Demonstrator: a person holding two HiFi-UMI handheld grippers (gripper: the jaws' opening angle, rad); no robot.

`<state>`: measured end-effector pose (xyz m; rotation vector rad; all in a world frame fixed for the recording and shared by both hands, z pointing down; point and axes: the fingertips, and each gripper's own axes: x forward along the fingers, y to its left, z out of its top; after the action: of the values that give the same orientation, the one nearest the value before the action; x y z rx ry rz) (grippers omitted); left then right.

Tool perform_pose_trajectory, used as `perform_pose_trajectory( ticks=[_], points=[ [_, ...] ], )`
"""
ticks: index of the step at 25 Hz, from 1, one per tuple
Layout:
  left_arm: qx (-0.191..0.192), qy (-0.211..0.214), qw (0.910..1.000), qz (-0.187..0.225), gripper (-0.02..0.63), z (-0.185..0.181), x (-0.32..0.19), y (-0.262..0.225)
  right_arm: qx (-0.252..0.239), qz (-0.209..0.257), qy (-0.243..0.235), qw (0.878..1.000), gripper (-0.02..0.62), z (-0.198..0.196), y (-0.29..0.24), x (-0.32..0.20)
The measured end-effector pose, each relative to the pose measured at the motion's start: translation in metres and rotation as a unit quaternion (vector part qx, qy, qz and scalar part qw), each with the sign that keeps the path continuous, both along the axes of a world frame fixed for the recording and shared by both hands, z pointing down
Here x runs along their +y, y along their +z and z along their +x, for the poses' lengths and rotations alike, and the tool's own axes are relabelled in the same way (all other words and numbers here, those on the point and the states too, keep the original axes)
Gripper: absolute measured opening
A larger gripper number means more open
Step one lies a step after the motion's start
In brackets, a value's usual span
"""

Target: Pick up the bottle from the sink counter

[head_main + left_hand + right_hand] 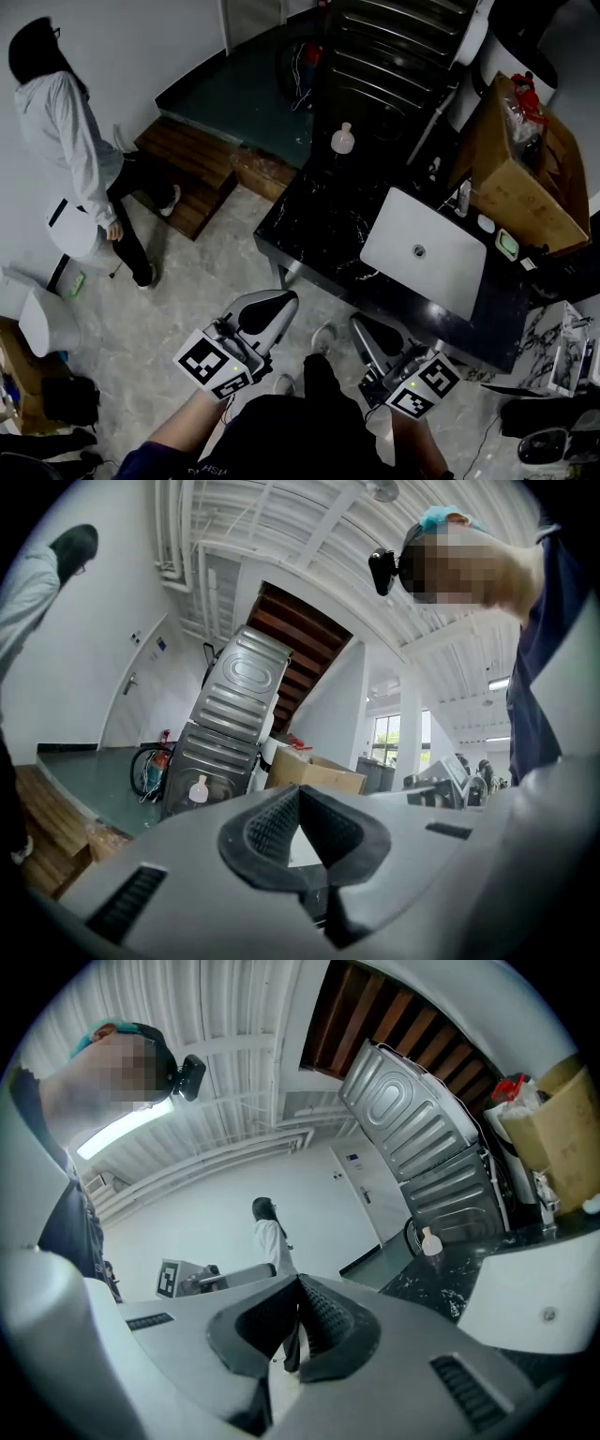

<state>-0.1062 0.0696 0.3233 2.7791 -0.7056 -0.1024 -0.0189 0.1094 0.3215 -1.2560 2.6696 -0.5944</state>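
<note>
A small pale bottle [342,139] stands upright at the far corner of the black marble sink counter [319,220]. The same bottle [198,790] shows far ahead in the left gripper view, and the bottle [430,1241] is small and distant in the right gripper view. My left gripper [279,302] is held low near my body, short of the counter's near edge, its jaws shut on nothing. My right gripper [362,328] hangs beside it, also shut and empty. In both gripper views the ribbed pads [272,819] [323,1314] meet at their tips.
A white square sink basin [427,251] is set in the counter's right half, with a faucet [463,197] and a green soap dish [507,245] behind it. A cardboard box [520,169] stands at the far right. A person in a grey hoodie [66,122] stands at left, near wooden steps [192,169].
</note>
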Motion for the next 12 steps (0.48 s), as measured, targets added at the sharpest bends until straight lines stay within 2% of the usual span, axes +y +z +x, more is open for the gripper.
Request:
perform_pose_trajectory(
  ticks=[12],
  points=[
    [-0.01, -0.017, 0.9995, -0.023, 0.008, 0.057, -0.099, 0.019, -0.008, -0.022, -0.013, 1.0, 0.018, 0.057, 0.017, -0.1]
  ],
)
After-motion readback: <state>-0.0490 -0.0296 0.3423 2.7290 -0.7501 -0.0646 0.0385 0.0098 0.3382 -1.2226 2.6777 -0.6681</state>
